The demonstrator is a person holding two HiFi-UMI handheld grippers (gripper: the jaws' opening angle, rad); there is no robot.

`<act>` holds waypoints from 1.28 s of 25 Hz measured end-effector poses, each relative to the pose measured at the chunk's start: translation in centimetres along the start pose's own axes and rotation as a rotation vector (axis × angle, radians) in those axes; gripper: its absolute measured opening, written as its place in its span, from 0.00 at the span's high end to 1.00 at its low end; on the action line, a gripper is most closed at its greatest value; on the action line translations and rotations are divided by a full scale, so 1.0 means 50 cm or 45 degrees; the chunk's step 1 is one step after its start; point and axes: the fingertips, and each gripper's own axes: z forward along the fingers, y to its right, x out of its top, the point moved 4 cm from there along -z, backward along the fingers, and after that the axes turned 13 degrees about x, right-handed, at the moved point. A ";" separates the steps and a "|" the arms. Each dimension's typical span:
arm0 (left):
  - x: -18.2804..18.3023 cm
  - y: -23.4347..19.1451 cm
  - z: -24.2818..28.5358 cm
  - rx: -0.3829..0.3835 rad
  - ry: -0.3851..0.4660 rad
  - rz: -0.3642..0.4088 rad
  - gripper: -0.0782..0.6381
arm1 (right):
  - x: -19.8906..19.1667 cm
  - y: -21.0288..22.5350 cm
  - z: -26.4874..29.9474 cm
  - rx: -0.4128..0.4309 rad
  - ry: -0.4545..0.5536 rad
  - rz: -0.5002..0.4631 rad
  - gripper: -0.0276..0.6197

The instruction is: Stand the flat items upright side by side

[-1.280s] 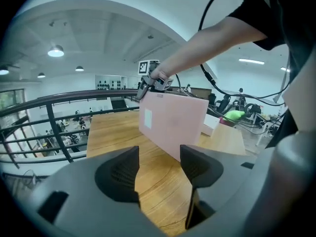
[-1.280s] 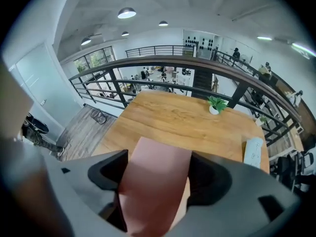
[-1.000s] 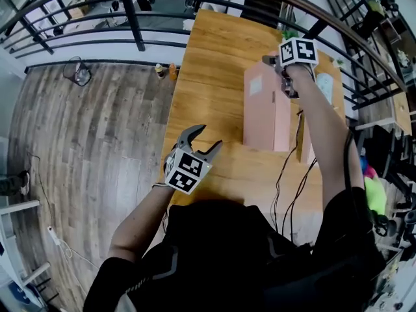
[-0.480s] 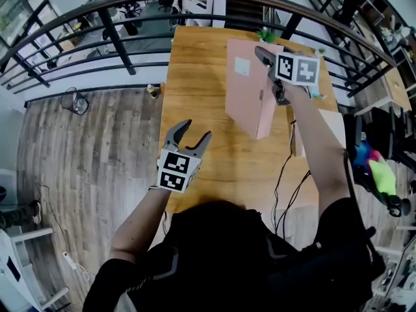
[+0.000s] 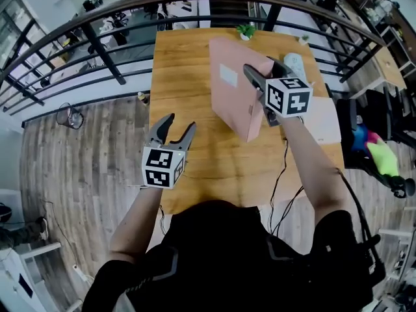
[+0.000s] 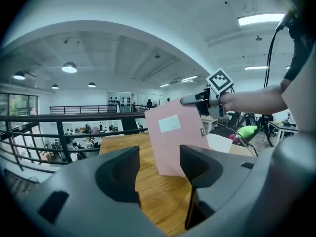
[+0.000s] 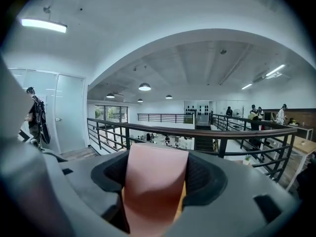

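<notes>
The right gripper has a pink folder clamped by its top right edge. Its jaws have just been closing, and in the right gripper view the pink sheet fills the gap between the two dark pads. The folder hangs tilted over the far middle of the wooden table, its broad face turned to the left. Whether its low corner is clear of the wood cannot be told.

On that face sits a white label; no writing on it can be read in either the head view or the left gripper view. A small dark tag near the folder's right edge is too small to read.

The left gripper is at the near left edge of the table. Its jaws stand wide apart with nothing between them, and the folder shows well beyond the gap. Each gripper's cube carries black-and-white square markers, with no words on them.

A white flat sheet lies flat on the right side of the table, beside the right arm. A small green plant stands at the far edge, before the dark railing.
</notes>
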 end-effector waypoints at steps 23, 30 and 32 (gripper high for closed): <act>0.038 0.103 -0.056 0.029 0.054 -0.087 0.51 | -0.175 -0.094 -0.087 0.091 -0.144 -0.022 0.47; 0.049 0.101 -0.091 0.221 0.053 -0.142 0.52 | -0.283 -0.093 -0.097 0.293 -0.274 0.013 0.36; 0.048 0.101 -0.105 0.281 0.032 -0.157 0.52 | -0.297 -0.095 -0.097 0.324 -0.262 0.053 0.36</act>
